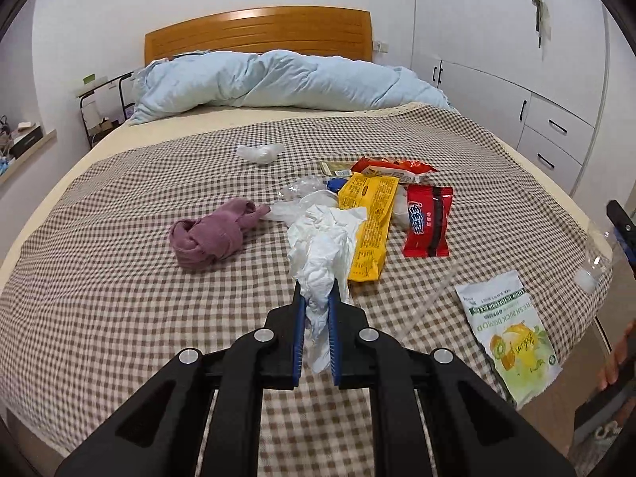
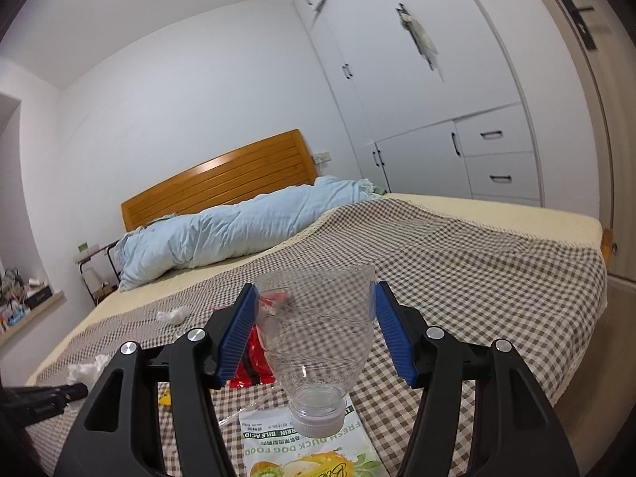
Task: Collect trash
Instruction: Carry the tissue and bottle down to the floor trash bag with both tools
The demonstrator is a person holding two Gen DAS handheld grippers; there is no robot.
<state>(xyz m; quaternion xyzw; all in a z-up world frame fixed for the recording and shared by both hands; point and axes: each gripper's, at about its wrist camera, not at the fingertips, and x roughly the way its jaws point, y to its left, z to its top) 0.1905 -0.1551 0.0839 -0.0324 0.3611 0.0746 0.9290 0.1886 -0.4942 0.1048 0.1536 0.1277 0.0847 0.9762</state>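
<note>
My left gripper (image 1: pixel 316 292) is shut on a crumpled white tissue (image 1: pixel 322 246), which hangs above the checked bedspread (image 1: pixel 119 278). Behind it lie a yellow wrapper (image 1: pixel 369 230), a red wrapper (image 1: pixel 427 222), a red-orange packet (image 1: pixel 393 169), clear plastic scraps (image 1: pixel 298 190) and a white wad (image 1: pixel 260 153). A white dog-food pouch (image 1: pixel 508 334) lies near the bed's right edge. My right gripper (image 2: pixel 314 290) is shut on a cut clear plastic bottle top (image 2: pixel 318 334), cap end toward the camera; the bottle top (image 1: pixel 596 262) also shows at the right edge of the left wrist view.
A knotted purple cloth (image 1: pixel 210 234) lies left of the trash. A pale blue duvet (image 1: pixel 278 79) is bunched by the wooden headboard (image 1: pixel 258 31). White wardrobes (image 1: pixel 516 59) stand along the right. A person's hand (image 1: pixel 620 353) shows at the right edge.
</note>
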